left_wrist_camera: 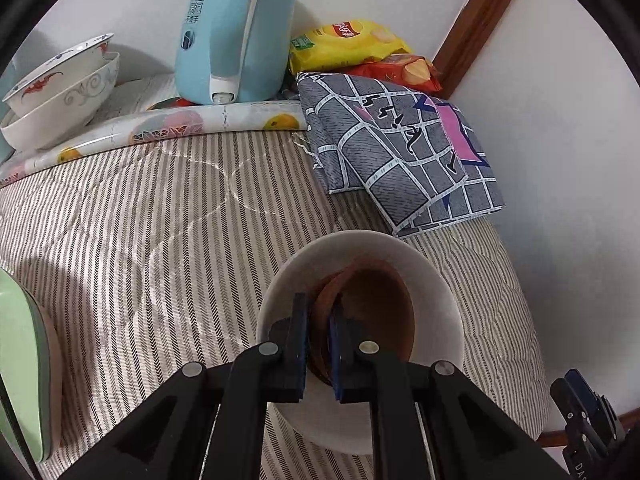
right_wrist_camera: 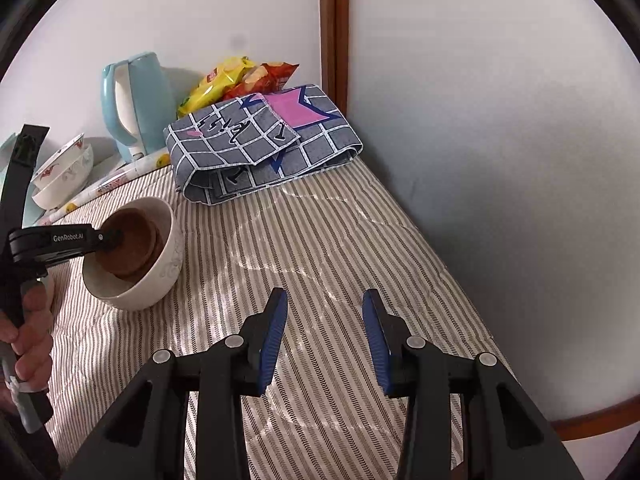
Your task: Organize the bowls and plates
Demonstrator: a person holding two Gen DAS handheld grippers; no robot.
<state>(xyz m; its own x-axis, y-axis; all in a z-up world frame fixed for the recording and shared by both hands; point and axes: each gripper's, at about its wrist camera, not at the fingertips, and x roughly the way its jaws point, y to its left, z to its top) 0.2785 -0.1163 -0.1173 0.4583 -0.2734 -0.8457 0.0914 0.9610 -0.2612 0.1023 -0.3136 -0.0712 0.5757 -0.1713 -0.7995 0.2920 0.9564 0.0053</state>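
Striped bedding covers the bed [right_wrist_camera: 320, 240] we work on. Our left gripper [left_wrist_camera: 318, 344] is clamped on the near rim of the brown bowl [left_wrist_camera: 372, 308], nested inside the white bowl [left_wrist_camera: 436, 292]. Our right gripper [right_wrist_camera: 325, 340] hangs open and empty, with both bowls off to its left. 2 more stacked bowls [left_wrist_camera: 60, 92] wait beside the blue kettle [left_wrist_camera: 236, 32]. "GenRobot.AI" reads on the left gripper's arm.
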